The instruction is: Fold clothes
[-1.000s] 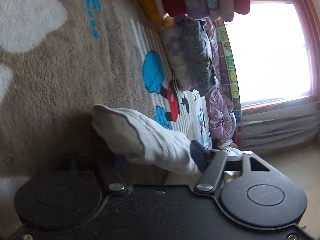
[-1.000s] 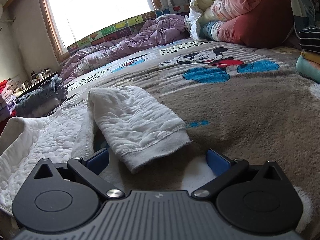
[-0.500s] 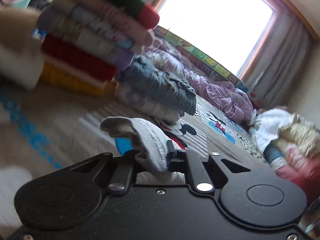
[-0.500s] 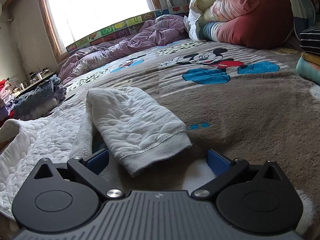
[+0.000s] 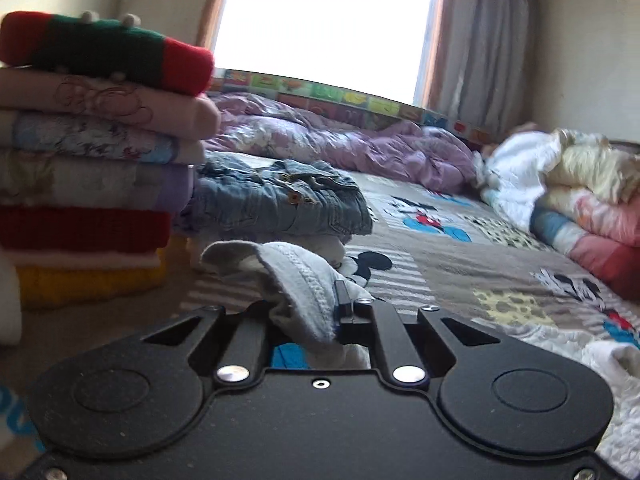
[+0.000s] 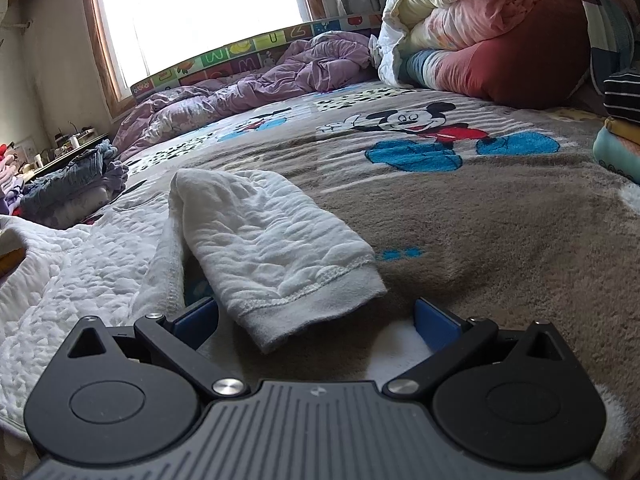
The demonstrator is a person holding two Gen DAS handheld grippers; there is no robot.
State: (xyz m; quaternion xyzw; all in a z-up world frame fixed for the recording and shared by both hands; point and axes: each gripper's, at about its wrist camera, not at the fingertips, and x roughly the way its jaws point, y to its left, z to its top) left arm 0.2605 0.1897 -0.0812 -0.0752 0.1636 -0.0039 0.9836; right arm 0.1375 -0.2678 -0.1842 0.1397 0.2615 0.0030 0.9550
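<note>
A white quilted garment [image 6: 80,280] lies on the Mickey Mouse blanket [image 6: 480,208]. One sleeve [image 6: 272,248] is folded across, its cuff pointing at my right gripper [image 6: 316,316], which is open with the cuff lying between its blue pads, just above the blanket. My left gripper [image 5: 308,312] is shut on the other sleeve's cuff [image 5: 296,280] and holds it lifted above the blanket.
A tall stack of folded clothes [image 5: 92,152] stands at the left, with a folded denim piece [image 5: 280,204] beside it. A crumpled purple duvet [image 5: 340,148] lies under the window. Piled bedding [image 6: 500,28] sits at the right. Folded items [image 6: 620,136] lie at the far right edge.
My left gripper has swung round and levelled out with the cuff still in it, from looking down at the blanket to facing the window. The right gripper has barely moved.
</note>
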